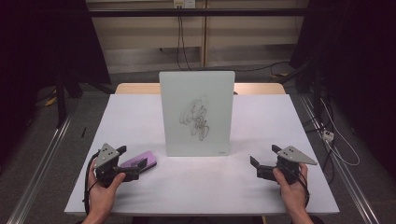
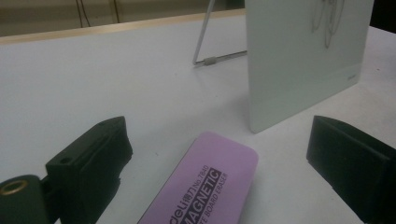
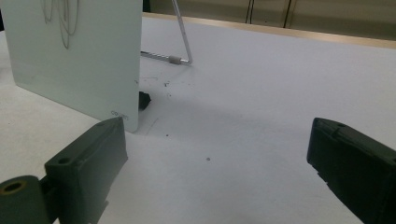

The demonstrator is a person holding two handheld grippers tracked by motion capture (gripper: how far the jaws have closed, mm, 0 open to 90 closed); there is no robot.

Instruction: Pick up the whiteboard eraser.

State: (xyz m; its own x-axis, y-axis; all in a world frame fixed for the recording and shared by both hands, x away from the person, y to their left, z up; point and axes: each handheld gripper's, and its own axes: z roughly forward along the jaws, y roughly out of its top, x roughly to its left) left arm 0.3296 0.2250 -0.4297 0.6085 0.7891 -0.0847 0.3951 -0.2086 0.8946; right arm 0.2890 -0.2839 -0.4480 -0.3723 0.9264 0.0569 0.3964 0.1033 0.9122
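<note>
both jaws of the left gripper (image 2: 219, 154) are spread wide, nothing pinched; the purple eraser (image 2: 203, 186) lies between them, near left of the scribbled board (image 1: 196, 112). jaws should be centred across its width before closing. right gripper (image 1: 262, 162) is spread, empty.

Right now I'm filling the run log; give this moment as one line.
left gripper: jaws open around purple magnetic board eraser | right gripper: jaws open, empty | scribbled white glass board: upright

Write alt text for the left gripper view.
A flat purple magnetic board eraser lies on the white table between the left gripper's open black fingers, untouched. Beyond it stands an upright white scribbled-on drawing board.
</note>
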